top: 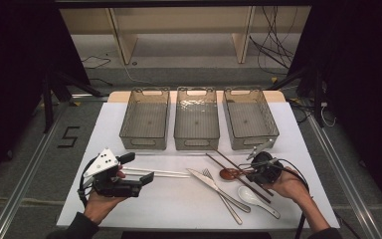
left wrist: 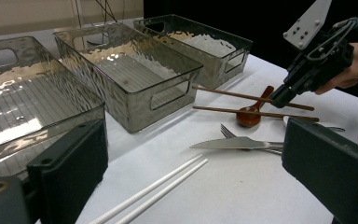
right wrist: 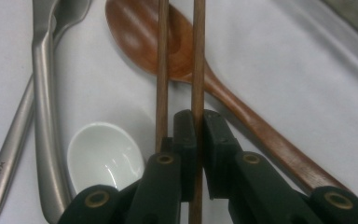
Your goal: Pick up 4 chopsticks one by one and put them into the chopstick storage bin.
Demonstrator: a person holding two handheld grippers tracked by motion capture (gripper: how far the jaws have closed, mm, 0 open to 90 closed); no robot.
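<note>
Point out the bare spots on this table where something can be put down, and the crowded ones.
Free: the three bins, all empty; the table's near strip between the left tool and the knife; the far-left margin beside the left bin. Crowded: front of the right bin, where fork, wooden spoon, white spoon and brown chopsticks overlap.

Clearance: tight at right, open at left
Knife (top: 218, 183), fork (top: 224, 195), spoons crowd brown chopsticks (top: 238, 170); table (top: 144, 199) front-left bare.
</note>
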